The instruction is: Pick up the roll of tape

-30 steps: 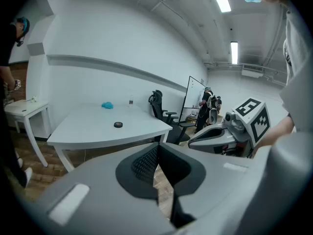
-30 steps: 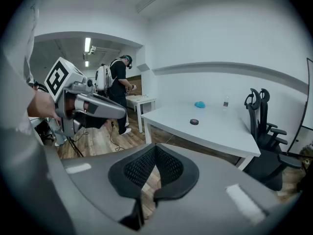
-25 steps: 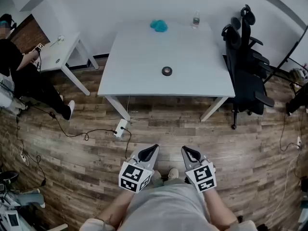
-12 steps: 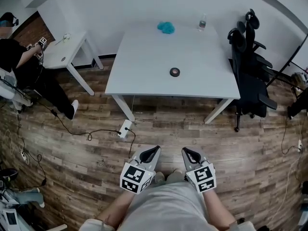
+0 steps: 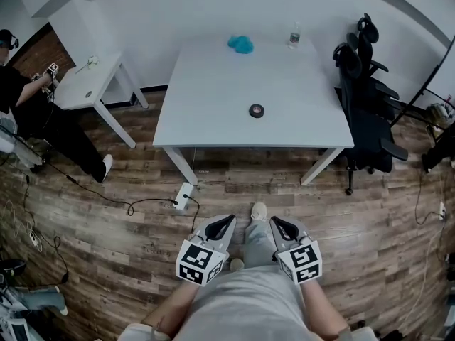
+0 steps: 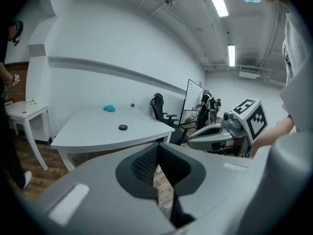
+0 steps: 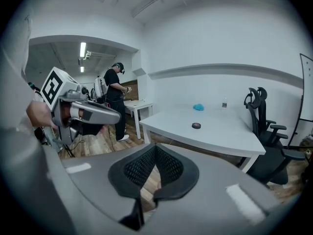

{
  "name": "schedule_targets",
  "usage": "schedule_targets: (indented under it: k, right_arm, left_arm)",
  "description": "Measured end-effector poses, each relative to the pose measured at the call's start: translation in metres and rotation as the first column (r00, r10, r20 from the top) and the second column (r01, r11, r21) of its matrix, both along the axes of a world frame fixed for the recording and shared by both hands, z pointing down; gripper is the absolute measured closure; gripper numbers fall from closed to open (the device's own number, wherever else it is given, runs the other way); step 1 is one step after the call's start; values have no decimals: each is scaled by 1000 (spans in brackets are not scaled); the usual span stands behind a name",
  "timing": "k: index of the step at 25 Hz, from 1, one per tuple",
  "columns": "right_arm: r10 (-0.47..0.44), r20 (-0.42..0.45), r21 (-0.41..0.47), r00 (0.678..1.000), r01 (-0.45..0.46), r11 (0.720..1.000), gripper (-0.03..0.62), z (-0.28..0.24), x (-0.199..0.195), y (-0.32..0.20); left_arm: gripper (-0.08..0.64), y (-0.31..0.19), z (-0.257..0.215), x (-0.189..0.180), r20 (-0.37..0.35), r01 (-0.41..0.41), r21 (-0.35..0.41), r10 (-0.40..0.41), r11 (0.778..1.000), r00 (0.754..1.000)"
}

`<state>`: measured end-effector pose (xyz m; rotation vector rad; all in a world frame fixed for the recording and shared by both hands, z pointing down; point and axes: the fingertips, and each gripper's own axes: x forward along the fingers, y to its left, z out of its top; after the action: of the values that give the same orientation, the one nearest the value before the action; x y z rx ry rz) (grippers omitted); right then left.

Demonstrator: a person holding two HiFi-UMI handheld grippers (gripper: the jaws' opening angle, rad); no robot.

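The roll of tape point(image 5: 257, 110) is seen untouched on the table point(image 5: 213, 119), well ahead of the left gripper point(image 5: 224, 222) and right gripper point(image 5: 279, 224); all 2 are held shut, empty; approach, grasp and lift are judged outstanding.

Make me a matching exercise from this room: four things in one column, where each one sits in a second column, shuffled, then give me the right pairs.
Things
1. roll of tape
2. blue clump
3. clear bottle
4. black office chair

Places
a. on the floor at the right side of the white table
b. upright at the table's far edge, towards the right
c. lying flat on its own, nearer the table's front edge
d. at the table's far edge, left of the bottle

Pairs: 1-c, 2-d, 3-b, 4-a
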<state>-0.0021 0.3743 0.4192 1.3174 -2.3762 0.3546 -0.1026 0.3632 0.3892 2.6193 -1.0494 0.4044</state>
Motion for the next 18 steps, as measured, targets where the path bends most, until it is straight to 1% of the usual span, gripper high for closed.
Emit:
schedule_targets:
  k: [6,11,18]
  right_arm:
    - [-33,-17,16,999,33,999,586,0,-6,-27]
    - [-37,-10,4,999,37,999,586,9,1,-58]
    - [-52,-6,0,999,52,999,586,9,16,-130]
  left_arm:
    - [541,-29,-1,2,-14,6,14,-5,1000,1000]
    - [541,-61,4,11,-21,8,16,-8,1000,1000]
    - [541,-129,7,27,2,4,4,-4,1000,1000]
